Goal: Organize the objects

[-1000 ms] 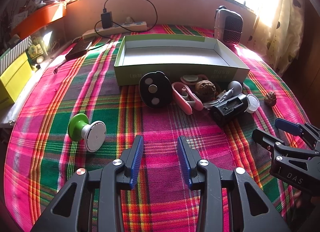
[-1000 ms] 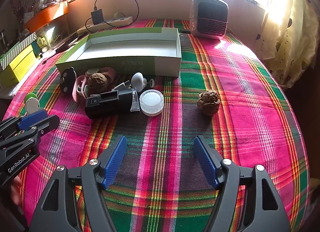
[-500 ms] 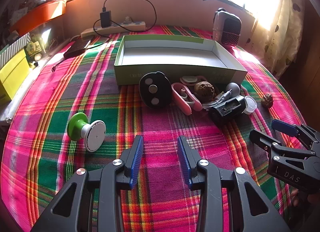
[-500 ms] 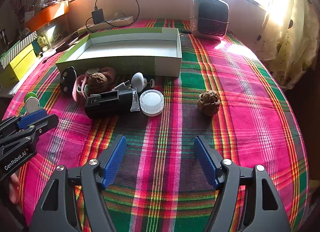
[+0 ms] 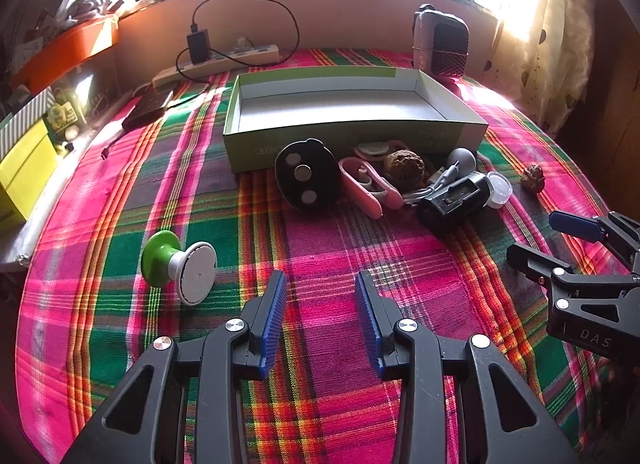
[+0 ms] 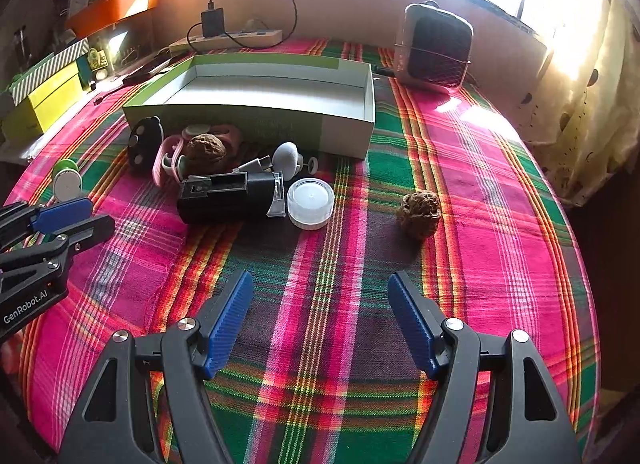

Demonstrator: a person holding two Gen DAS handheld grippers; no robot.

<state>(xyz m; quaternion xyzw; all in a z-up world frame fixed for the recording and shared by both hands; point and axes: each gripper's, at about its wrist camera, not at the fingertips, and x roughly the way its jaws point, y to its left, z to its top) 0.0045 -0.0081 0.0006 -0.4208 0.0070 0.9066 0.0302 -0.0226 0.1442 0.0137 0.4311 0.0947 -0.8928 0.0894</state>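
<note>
A plaid cloth (image 5: 320,248) of pink, green and orange is spread over the bench. A shallow open box (image 5: 352,135), green outside and pale inside, is set toward the far side, with nothing seen in it.

Against the near wall of the box a cluster of small things is gathered: a black oval piece with three metal discs (image 5: 307,175) at the left, then a pink clip-like item (image 5: 368,189), a brown walnut-like ball (image 5: 404,165) behind it, a grey rounded knob (image 6: 289,157), a black cylindrical device (image 6: 230,195) lying on its side, and a clear round lid (image 6: 311,201) touching its right end. A second wrinkled brown ball (image 6: 420,213) is found alone, to the right of the lid and well apart from the box. A green and white spool (image 5: 180,266) is lying on its side at the near left, apart from the cluster.

The left claw (image 5: 320,284) is held above the cloth near the spool, jaws parted, nothing between them. The right claw (image 6: 320,284) is held over bare cloth near the lone ball, jaws spread wider, nothing gripped.

At the far edge a power strip with a black charger (image 5: 224,59) and a small heater (image 6: 434,47) are noted; yellow boxes (image 5: 24,167) are stacked at the left.
</note>
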